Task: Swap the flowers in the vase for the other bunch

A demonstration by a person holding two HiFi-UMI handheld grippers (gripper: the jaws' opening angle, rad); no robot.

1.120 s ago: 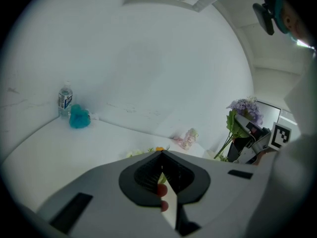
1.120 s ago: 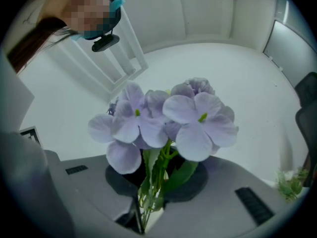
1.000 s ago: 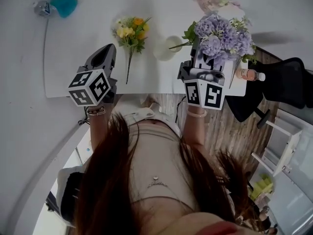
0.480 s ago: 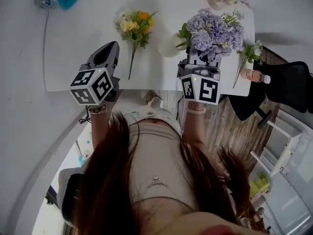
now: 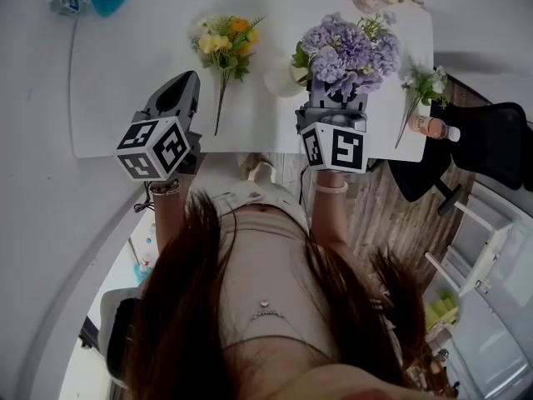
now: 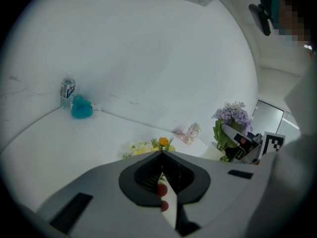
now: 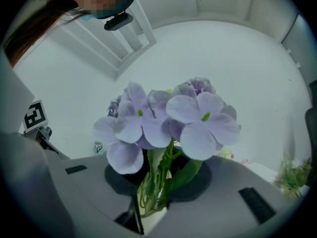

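The right hand-held gripper point(image 5: 336, 100) point(image 7: 153, 202) clamps the green stems of the purple bunch point(image 5: 343, 50) point(image 7: 166, 118), and the blooms stand upright just above its jaws. The white vase point(image 5: 281, 80) sits on the desk point(image 5: 125, 82) just left of that bunch, with leaves overlapping its rim. The left hand-held gripper point(image 5: 185, 86) point(image 6: 161, 157) has its jaws together and holds nothing. The yellow bunch point(image 5: 223, 42) point(image 6: 148, 147) lies flat on the desk just beyond it. There are two hand-held grippers, one vase, one purple bunch, one yellow bunch and one small white sprig point(image 5: 423, 86) at the right.
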